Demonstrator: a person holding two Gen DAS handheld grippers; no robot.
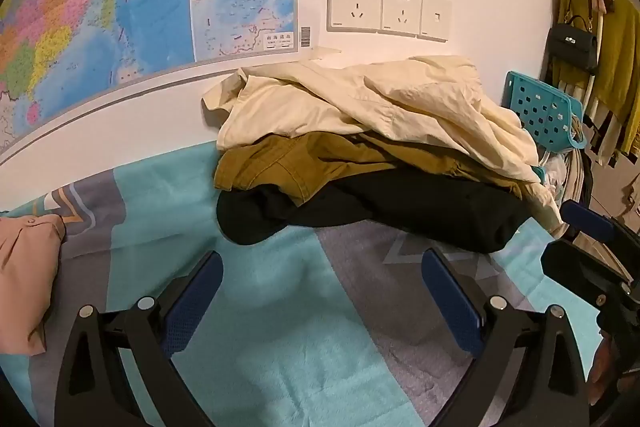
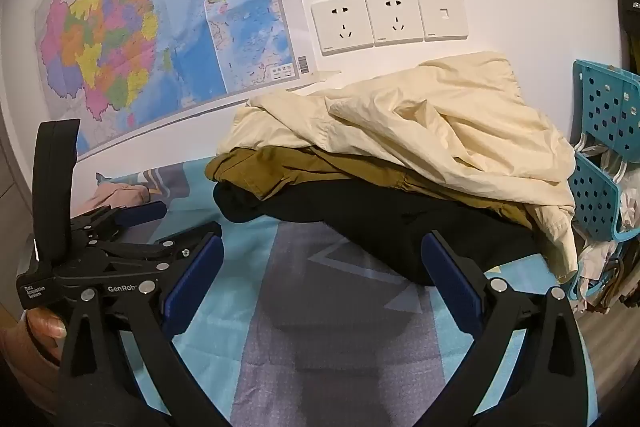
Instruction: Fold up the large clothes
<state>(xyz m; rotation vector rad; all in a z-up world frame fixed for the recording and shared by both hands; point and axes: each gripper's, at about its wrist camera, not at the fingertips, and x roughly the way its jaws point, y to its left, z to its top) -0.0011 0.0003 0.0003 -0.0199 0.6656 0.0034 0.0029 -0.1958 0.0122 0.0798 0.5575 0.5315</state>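
Clothes pile: cream garment (image 1: 360, 103) on top, mustard garment (image 1: 288, 163) under it, black garment (image 1: 400, 207) lowest, heaped mid-frame against the wall.
Left gripper (image 1: 322, 291): lower centre, jaws wide apart, empty, above the striped bedsheet (image 1: 280, 327).
Right gripper (image 2: 322, 287): lower centre, spread wide, holding nothing.
Pink garment (image 1: 24, 275): left edge.

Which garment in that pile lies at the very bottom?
The black garment; it rests on the bedsheet, under the mustard-brown garment and the cream one on top.
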